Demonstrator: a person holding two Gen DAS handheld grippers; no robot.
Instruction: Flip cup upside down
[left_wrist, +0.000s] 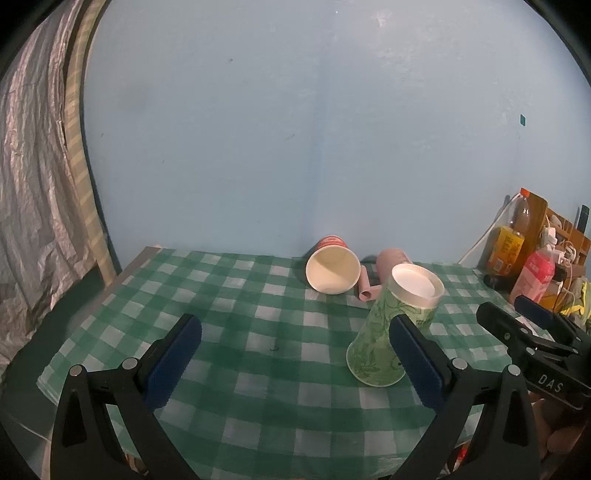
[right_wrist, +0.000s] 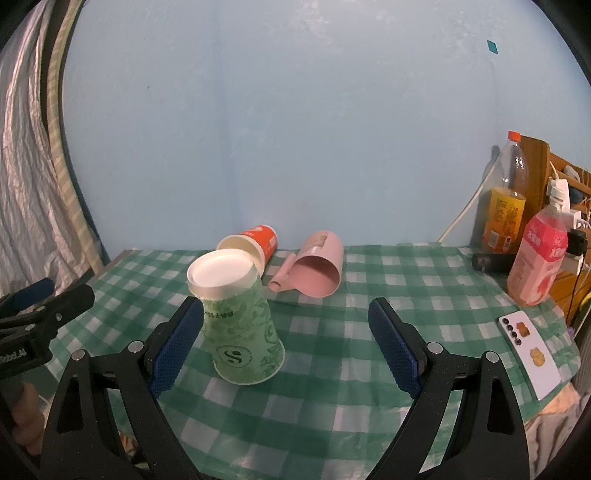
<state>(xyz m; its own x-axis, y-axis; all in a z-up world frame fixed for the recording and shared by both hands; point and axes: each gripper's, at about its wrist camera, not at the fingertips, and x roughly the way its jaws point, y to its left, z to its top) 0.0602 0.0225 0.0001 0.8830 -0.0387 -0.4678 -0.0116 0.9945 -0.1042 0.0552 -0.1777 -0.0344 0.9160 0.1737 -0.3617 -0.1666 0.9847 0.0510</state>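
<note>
A green patterned paper cup stands upside down on the green checked tablecloth, its white base up. My left gripper is open and empty; the cup stands just beyond its right finger. My right gripper is open and empty; the cup stands between its fingers, close to the left one. A red paper cup and a pink mug lie on their sides behind it.
Bottles and a pink carton stand at the table's right edge by a wooden rack. A white phone lies at the right. A blue wall is behind, a curtain at the left.
</note>
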